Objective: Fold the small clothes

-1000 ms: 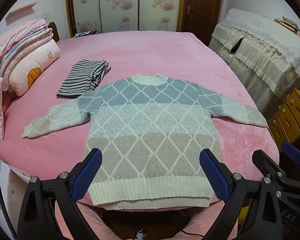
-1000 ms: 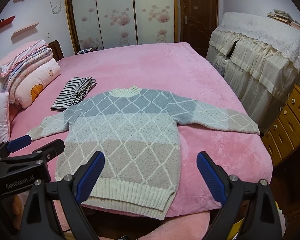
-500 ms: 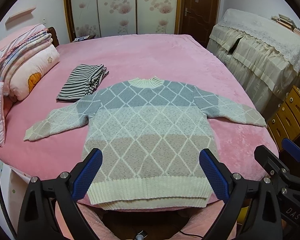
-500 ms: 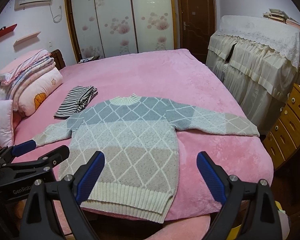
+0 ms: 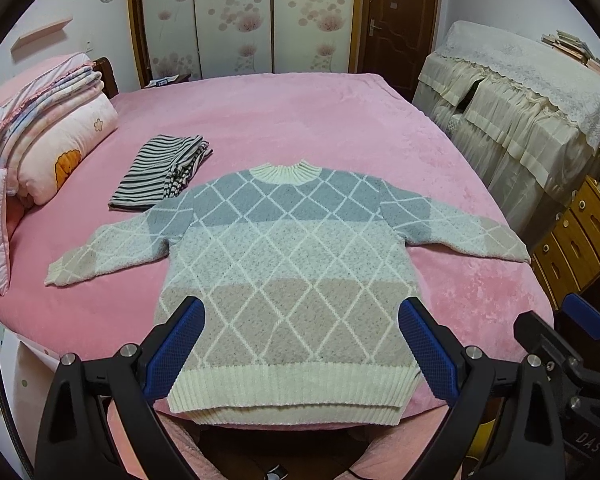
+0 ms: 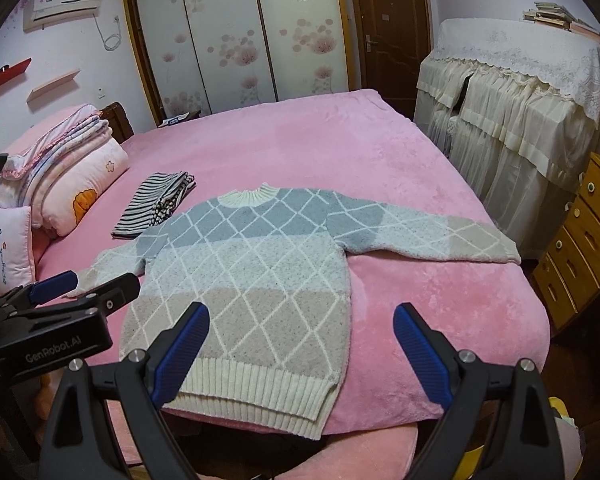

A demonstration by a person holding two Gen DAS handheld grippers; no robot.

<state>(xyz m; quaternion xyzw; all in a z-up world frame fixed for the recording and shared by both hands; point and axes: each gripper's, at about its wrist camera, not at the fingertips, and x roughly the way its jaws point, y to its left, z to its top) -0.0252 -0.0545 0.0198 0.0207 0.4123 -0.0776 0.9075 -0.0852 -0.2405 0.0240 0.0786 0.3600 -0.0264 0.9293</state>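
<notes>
Lying flat and unfolded, sweater (image 5: 288, 264) awaits beside folded striped garment (image 5: 162, 174) (both grippers (image 5: 300, 354) (image 6: 300, 350) gape wide, empty).

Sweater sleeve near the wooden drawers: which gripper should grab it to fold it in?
Probably the right gripper. It is open and sits on that side of the sweater, toward the sleeve. The left gripper hangs over the hem's middle, farther away.

A bed (image 5: 300, 120) with a pink plush cover fills the centre of the frame. Floral sliding wardrobe doors (image 5: 236, 20) and a dark wooden door (image 5: 400, 24) stand behind it. Lace-draped furniture (image 5: 520, 92) sits at right, an air conditioner (image 6: 64, 4) at upper left.
</notes>
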